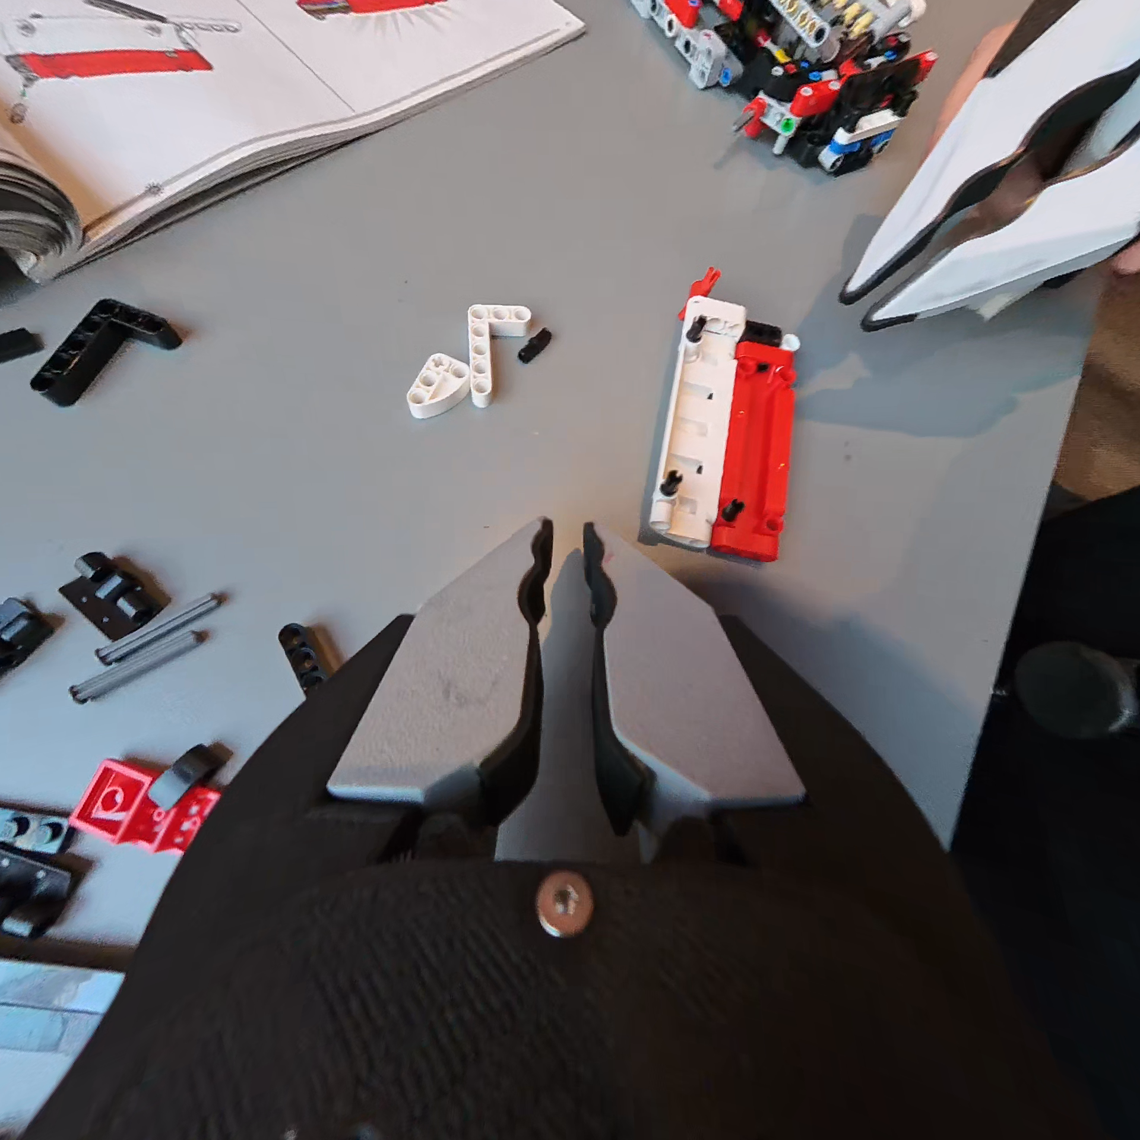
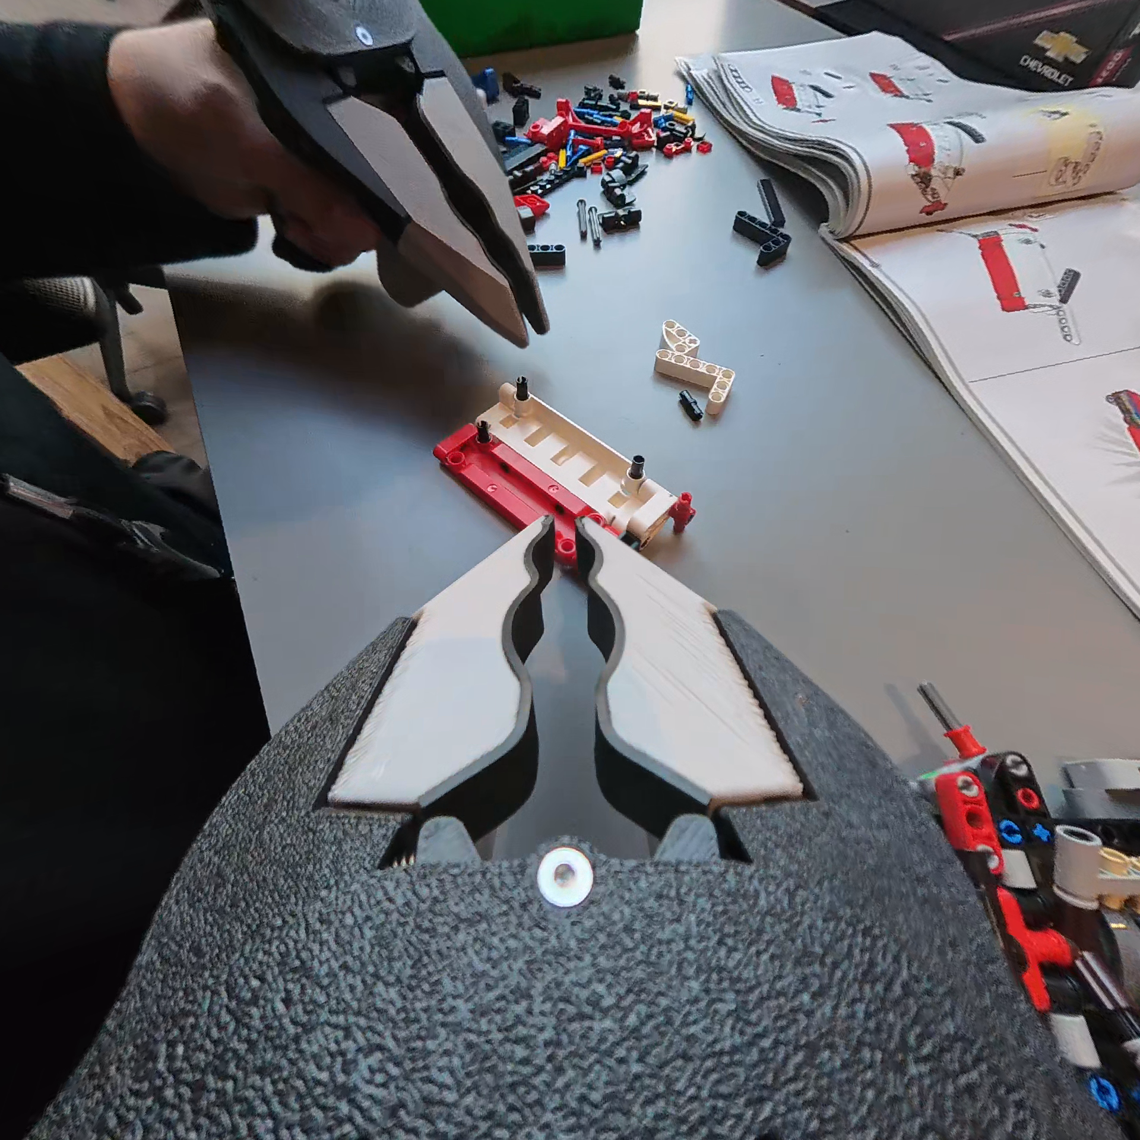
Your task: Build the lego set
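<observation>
While both tongs hover above the grey worktop (image 1: 345, 203) | left gripper (image 1: 567, 532): released, slightly parted, empty | white L-beam (image 1: 490, 345): mid-worktop, beside a black pin (image 1: 534, 345) | red-and-white panel assembly (image 1: 722, 432): flat near the worktop's front edge | right gripper (image 2: 562, 525): released, slightly parted, empty, tips just over the panel's end.

Glossy plastic panels (image 2: 555, 475) – red and white – lie on a smooth matt grey table (image 2: 863, 555); the paper manual (image 2: 1018, 296) looks matt – the right gripper (image 2: 564, 536) shell grainy.
</observation>
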`<state>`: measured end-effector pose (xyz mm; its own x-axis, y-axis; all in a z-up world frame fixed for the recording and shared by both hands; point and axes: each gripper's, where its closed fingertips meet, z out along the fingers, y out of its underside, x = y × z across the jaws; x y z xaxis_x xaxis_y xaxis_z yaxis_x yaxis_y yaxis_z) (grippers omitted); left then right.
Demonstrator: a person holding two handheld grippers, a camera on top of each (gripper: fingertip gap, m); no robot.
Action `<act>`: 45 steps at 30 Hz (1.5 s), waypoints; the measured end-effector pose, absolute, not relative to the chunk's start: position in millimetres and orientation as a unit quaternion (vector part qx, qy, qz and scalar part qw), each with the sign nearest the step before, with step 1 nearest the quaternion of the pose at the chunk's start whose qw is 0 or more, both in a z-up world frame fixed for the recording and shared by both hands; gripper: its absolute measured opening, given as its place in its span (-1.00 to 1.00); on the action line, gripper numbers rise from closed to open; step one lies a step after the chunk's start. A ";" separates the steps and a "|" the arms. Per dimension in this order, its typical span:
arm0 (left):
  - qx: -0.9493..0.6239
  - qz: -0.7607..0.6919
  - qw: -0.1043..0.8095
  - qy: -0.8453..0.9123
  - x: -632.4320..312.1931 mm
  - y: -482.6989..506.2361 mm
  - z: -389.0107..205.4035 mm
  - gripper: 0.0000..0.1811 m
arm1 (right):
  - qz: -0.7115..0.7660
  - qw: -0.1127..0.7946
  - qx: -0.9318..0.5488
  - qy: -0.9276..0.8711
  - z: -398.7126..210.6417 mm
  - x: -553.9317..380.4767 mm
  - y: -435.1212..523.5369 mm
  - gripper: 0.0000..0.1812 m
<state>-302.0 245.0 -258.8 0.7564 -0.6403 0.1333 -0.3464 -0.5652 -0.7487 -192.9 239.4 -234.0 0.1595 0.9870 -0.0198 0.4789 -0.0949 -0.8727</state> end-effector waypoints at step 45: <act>-0.874 -0.231 0.343 0.257 -301.4 245.8 -267.4 -0.94 | 0.419 0.420 -0.621 -0.511 -203.4 -197.4 250.0 -1.00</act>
